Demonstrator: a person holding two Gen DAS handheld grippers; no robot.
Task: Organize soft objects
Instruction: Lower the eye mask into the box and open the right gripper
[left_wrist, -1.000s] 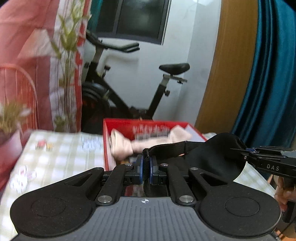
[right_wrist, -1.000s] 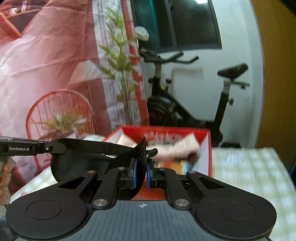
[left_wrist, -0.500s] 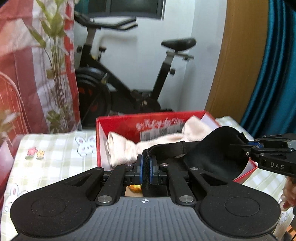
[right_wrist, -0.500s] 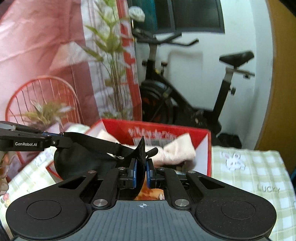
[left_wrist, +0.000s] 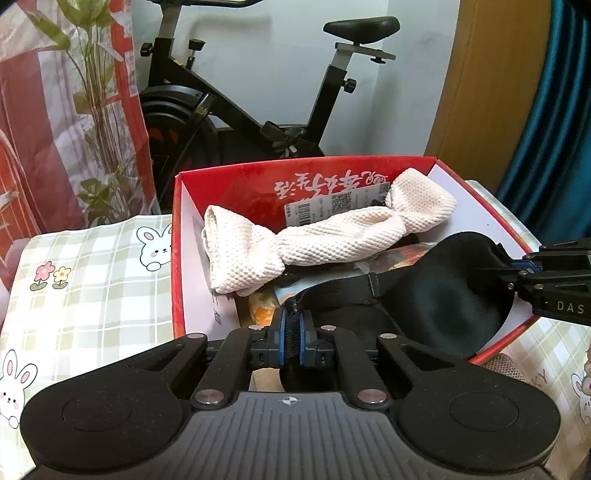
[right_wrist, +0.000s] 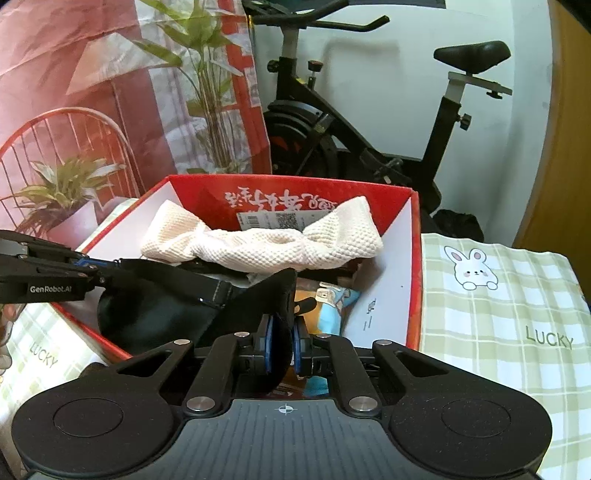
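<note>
Both grippers tilted forward and down over the box, each pinching one end of the black eye mask (left_wrist: 439, 295). My left gripper (left_wrist: 291, 325) is clamped tight on the strap end, the webbing sandwiched between the blue pads. My right gripper (right_wrist: 282, 332) is squeezed onto the padded edge of the mask body, the fabric bulging up between its pads. In the left view the right gripper comes in from the right edge, gripping the mask's far rim; in the right view the left one enters from the left, on the strap. The mask hangs stretched between them, its body over the near corner of the box, partly past the rim; can't tell whether it touches the contents.

Table has a green-and-cream check cloth (right_wrist: 498, 314) with bunny prints and "LUCKY" lettering. Behind it: a black exercise bike (left_wrist: 258, 110) against a white wall, a leafy plant (right_wrist: 207, 85), a red wire chair back (right_wrist: 66, 129), a teal curtain (left_wrist: 554, 110) far right.

Red cardboard box (left_wrist: 177, 229): open top, white inside walls, printed characters and a barcode label on the back wall. A cream waffle-knit headband (left_wrist: 314, 236), twisted in the middle, lies across the inside. Under it are glossy packets, orange and light blue (right_wrist: 332, 306).
</note>
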